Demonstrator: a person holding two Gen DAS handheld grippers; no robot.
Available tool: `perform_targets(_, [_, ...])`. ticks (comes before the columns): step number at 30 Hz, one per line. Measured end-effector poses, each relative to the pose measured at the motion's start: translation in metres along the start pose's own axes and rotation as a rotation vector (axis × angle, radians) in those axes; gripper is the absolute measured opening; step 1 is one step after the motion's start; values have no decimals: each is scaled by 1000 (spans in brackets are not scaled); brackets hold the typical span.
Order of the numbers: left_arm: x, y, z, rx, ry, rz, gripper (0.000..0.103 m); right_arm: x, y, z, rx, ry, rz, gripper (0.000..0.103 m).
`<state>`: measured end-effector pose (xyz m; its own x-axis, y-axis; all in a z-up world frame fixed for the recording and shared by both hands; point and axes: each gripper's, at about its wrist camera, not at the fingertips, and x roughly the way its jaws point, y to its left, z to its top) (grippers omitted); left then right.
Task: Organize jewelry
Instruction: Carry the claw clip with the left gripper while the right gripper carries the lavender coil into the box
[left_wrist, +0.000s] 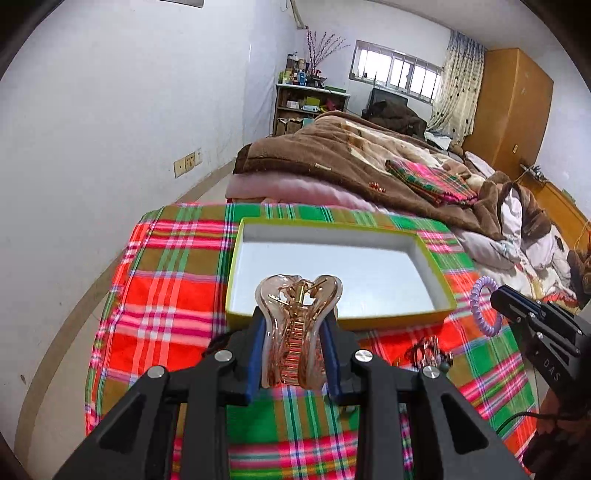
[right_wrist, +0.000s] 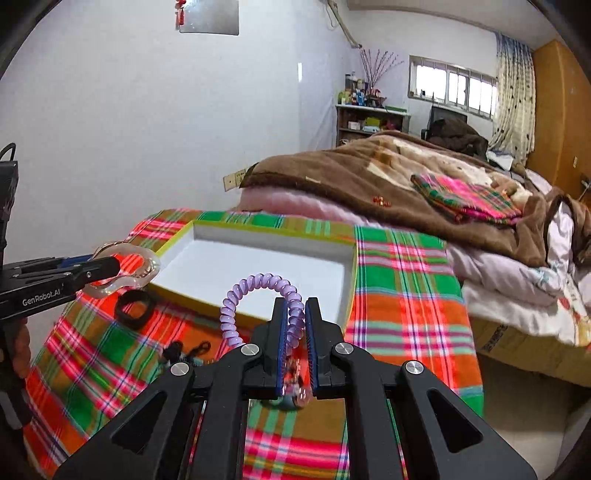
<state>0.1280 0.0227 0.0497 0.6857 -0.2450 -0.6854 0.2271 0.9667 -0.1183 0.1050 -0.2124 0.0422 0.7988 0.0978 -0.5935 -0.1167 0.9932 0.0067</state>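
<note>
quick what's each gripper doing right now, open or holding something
Left gripper: closed on the translucent hair claw clip.
Right gripper: closed on the purple spiral hair tie.

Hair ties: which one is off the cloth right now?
The purple spiral hair tie, pinched in the right gripper; the black hair tie lies on the plaid cloth.

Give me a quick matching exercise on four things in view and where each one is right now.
Things:
1. hair claw
2. spiral hair tie
3. black hair band
4. box

Places:
A. lying on the plaid cloth, ungripped
B. gripped by the right gripper
C. gripped by the left gripper
D. open on the cloth, nothing in it

Pairs: 1-C, 2-B, 3-A, 4-D
</note>
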Motion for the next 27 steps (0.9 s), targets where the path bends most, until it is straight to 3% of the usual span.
perform_targets(11, [40, 1, 33, -7, -5, -8, 29, 51, 0, 30, 11, 23, -7, 10])
perform_targets(27, [114, 0, 58, -10, 66, -8, 29, 152, -20, 46, 39, 164, -57, 10])
